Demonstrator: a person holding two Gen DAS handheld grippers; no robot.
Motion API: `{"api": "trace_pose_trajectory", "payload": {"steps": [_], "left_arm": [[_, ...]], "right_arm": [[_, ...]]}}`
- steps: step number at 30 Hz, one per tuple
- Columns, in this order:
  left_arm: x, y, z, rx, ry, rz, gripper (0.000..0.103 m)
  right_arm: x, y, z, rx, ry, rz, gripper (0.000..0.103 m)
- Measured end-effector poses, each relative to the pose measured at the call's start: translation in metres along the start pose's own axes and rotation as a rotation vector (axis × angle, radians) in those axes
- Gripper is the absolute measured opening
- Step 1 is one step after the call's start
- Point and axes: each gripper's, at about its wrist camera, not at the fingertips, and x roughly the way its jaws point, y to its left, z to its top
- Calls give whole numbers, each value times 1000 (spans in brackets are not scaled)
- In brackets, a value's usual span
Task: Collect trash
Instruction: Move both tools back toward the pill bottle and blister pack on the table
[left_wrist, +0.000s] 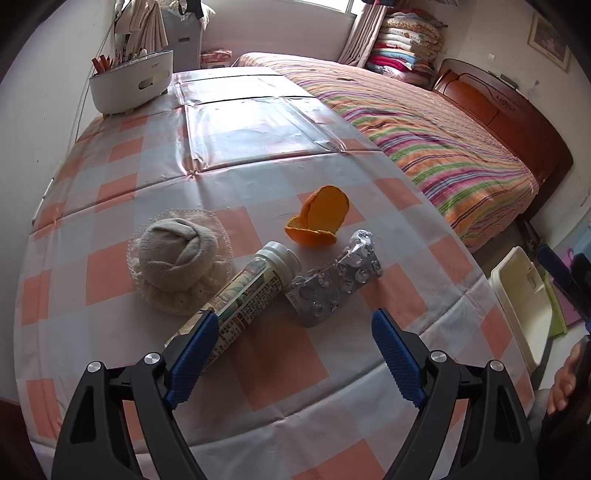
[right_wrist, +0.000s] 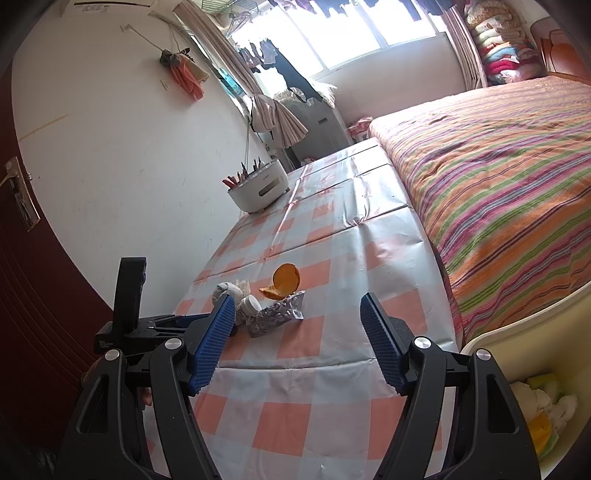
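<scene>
A cluster of litter lies near the middle of the tabletop (left_wrist: 122, 155), which is covered by a pink-and-white checked plastic cloth. In it are a crumpled silver foil blister pack (left_wrist: 334, 282), a white-capped cylindrical bottle with a printed label (left_wrist: 243, 295) lying on its side just beside the pack, a curled piece of orange peel (left_wrist: 319, 216) just beyond them, and a rolled beige knitted sock on a lace doily (left_wrist: 179, 260) to the left of the bottle.

The checked cloth in front of the cluster is bare up to the tabletop's near edge, and beyond the peel it is bare up to a white oval tub holding pens (left_wrist: 131, 81) at the far end by the wall. A bed with a striped cover (left_wrist: 424, 129) runs along the tabletop's right side. A cream plastic bin (left_wrist: 524, 306) stands on the floor off the near right corner.

The left gripper (left_wrist: 291, 325) hangs over the cluster with its blue pads spread wide and nothing clamped; its left finger overlaps the bottle's lower end, and contact cannot be told. The right gripper (right_wrist: 297, 306) is also well open and empty, short of the litter.
</scene>
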Motion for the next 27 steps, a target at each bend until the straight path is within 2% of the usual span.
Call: {"api": "trace_pose_trajectory", "payload": {"steps": [1, 2, 4, 5, 7, 10, 13, 15, 16, 17, 19, 22, 25, 27], "left_arm": [[1, -2, 0, 2, 7, -8, 75], [6, -3, -1, -4, 42, -26, 53], [16, -2, -4, -20, 90, -34, 28], [23, -3, -6, -15, 113, -22, 26], [24, -3, -8, 3, 99, -4, 24], [17, 4, -8, -27, 87, -25, 24], [0, 6, -7, -6, 22, 0, 26], [-7, 9, -4, -4, 5, 3, 42], [-10, 9, -3, 5, -7, 22, 59], [-13, 8, 0, 16, -24, 42, 68], [-16, 5, 4, 57, -66, 76, 70], [-11, 4, 12, 94, -39, 78, 71], [3, 10, 17, 92, 25, 48, 71], [9, 15, 20, 85, 20, 78, 71]], "right_arm": [[3, 0, 0, -2, 10, 2, 69], [7, 1, 0, -6, 18, 2, 69], [12, 4, 1, -15, 26, 0, 69], [13, 5, 2, -19, 27, 0, 69], [14, 7, 4, -24, 27, 2, 69], [15, 10, 4, -31, 26, -2, 69], [15, 9, 2, -32, 31, 1, 69], [16, 9, 0, -29, 37, 6, 69], [16, 10, -1, -29, 39, 8, 69], [17, 10, -1, -30, 40, 8, 69], [17, 10, -2, -29, 43, 11, 69], [18, 9, -3, -25, 47, 14, 69], [17, 8, -4, -20, 49, 17, 69], [17, 8, -4, -14, 49, 21, 69]]}}
